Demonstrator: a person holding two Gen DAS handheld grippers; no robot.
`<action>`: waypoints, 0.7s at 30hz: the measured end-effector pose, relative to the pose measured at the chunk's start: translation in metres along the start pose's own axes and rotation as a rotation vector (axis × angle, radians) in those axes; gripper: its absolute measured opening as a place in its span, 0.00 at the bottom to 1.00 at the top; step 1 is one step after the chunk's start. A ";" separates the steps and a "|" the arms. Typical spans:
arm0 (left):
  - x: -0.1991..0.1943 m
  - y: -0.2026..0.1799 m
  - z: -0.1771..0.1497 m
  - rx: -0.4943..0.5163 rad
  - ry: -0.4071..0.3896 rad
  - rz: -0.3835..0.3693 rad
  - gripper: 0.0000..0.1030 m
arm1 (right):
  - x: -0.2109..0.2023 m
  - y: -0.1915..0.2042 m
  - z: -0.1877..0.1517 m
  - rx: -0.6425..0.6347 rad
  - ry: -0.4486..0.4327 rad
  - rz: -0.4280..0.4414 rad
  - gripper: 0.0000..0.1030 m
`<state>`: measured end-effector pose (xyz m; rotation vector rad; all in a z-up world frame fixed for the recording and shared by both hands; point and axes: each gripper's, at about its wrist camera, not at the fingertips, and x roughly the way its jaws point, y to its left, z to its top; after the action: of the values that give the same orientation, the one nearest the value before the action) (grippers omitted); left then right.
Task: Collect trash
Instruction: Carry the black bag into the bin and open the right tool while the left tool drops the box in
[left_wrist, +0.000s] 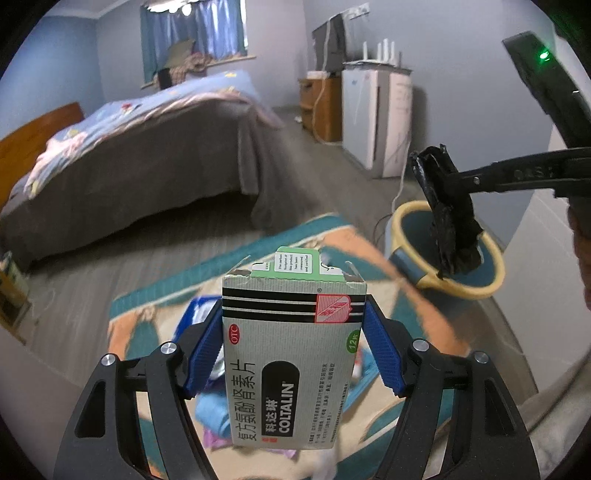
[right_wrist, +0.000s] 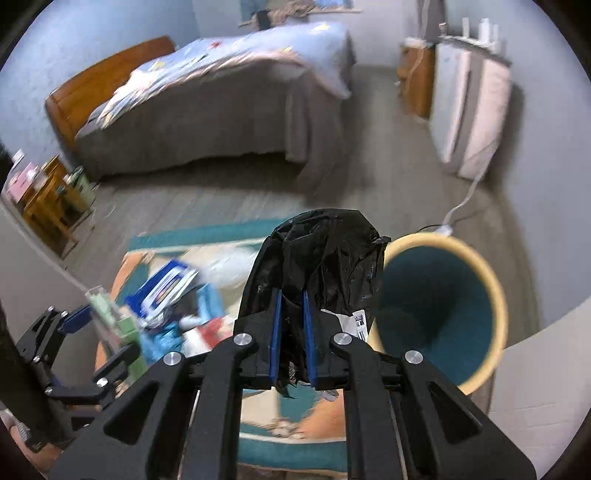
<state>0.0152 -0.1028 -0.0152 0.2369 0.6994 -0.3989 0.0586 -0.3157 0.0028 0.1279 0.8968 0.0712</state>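
Note:
My left gripper (left_wrist: 293, 332) is shut on a grey and green Coltalin medicine box (left_wrist: 291, 354), held upright above the rug. My right gripper (right_wrist: 291, 310) is shut on a crumpled black plastic bag (right_wrist: 321, 254). In the left wrist view the black bag (left_wrist: 452, 218) hangs from the right gripper just over the rim of the yellow-rimmed teal trash bin (left_wrist: 406, 266). In the right wrist view the bin (right_wrist: 439, 302) stands just right of the bag, and the left gripper (right_wrist: 85, 325) with the box (right_wrist: 107, 314) shows at the left.
More trash, a blue and white packet (right_wrist: 170, 284) and light blue wrappers (right_wrist: 207, 306), lies on the patterned rug (right_wrist: 295, 424). A bed (right_wrist: 221, 110) stands behind. A white appliance (right_wrist: 472, 122) with a cord (right_wrist: 461, 206) and a wooden cabinet (right_wrist: 415, 85) stand by the right wall.

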 end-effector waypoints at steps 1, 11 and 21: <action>0.000 -0.006 0.005 0.010 -0.007 -0.004 0.70 | 0.001 -0.009 0.002 0.021 -0.002 -0.010 0.10; 0.044 -0.060 0.060 0.023 0.008 -0.095 0.70 | 0.019 -0.093 0.008 0.162 0.018 -0.064 0.10; 0.111 -0.121 0.097 0.013 0.091 -0.220 0.71 | 0.042 -0.186 -0.014 0.366 0.090 -0.117 0.10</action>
<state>0.0955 -0.2748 -0.0265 0.1915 0.8158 -0.6052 0.0748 -0.4937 -0.0646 0.4147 0.9990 -0.1987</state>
